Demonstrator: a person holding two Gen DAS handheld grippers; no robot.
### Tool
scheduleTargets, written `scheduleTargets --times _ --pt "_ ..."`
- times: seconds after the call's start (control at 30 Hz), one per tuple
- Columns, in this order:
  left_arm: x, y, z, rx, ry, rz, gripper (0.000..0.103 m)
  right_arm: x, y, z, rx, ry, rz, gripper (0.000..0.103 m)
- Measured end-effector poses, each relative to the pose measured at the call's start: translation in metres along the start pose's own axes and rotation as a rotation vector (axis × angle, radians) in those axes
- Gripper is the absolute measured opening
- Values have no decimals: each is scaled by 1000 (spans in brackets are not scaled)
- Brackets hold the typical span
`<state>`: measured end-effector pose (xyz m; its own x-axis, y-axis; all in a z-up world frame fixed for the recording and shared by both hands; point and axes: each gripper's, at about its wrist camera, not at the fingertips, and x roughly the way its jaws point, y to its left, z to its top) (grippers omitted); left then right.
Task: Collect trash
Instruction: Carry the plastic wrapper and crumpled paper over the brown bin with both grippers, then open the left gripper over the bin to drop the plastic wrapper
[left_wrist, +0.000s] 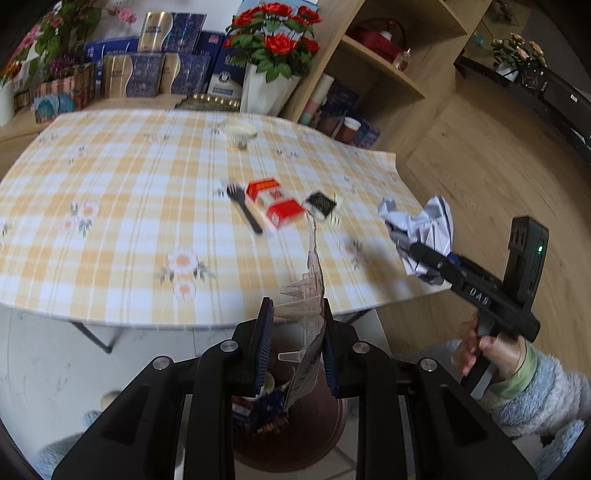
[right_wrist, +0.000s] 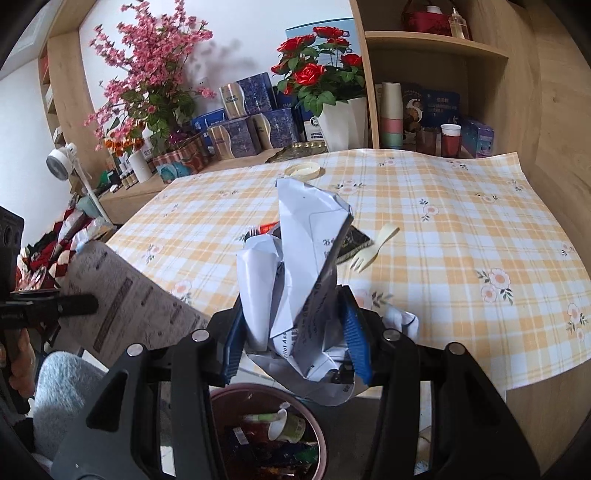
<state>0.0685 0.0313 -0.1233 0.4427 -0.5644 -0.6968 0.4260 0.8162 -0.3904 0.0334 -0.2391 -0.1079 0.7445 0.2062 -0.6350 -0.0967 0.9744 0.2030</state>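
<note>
My left gripper (left_wrist: 297, 310) is shut on a flat torn piece of printed cardboard packaging (left_wrist: 308, 288), held edge-on over the table's near edge. In the right wrist view the same cardboard (right_wrist: 140, 306) sticks out from the left gripper (right_wrist: 88, 304) at far left. My right gripper (right_wrist: 293, 299) is shut on a big crumpled wad of white printed paper (right_wrist: 306, 236), also seen from the side as the paper wad (left_wrist: 424, 221) in the right gripper (left_wrist: 417, 258). A maroon trash bin (right_wrist: 322, 439) with litter inside stands on the floor right below both grippers; its rim (left_wrist: 332, 424) shows under the left jaws.
On the checked tablecloth (left_wrist: 110, 177) lie a red and white box (left_wrist: 275, 206), a black fork (left_wrist: 243, 210), a black packet (left_wrist: 321, 203), a cream fork (right_wrist: 373, 251) and a pale lid (right_wrist: 303, 170). Flower pots, boxes and wooden shelves stand behind. A sleeved hand (left_wrist: 491, 350) holds the right gripper.
</note>
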Motion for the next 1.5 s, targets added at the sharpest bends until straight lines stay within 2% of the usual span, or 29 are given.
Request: scheduleTargets --times 0.17,0.4,0.73,1.13,1.4,1.43,1.5 --pt "10 4 -31 -22 40 -5 24 -2 -2 -15 19 7 -3 49" --pt "28 5 -57 -13 99 2 24 -3 -6 -31 39 12 -4 49" --pt "74 18 -87 -32 237 16 24 -1 -20 -40 63 13 -17 49" --pt "140 3 -110 44 400 11 24 5 -31 -62 51 49 -31 49" --pt "172 -22 -112 133 454 -10 24 6 -39 -67 66 51 -42 49" --pt "173 -24 -112 144 455 -7 26 6 -40 -68 69 48 -44 49" --pt "176 -30 -113 185 446 8 46 7 -40 -69 74 50 -44 49"
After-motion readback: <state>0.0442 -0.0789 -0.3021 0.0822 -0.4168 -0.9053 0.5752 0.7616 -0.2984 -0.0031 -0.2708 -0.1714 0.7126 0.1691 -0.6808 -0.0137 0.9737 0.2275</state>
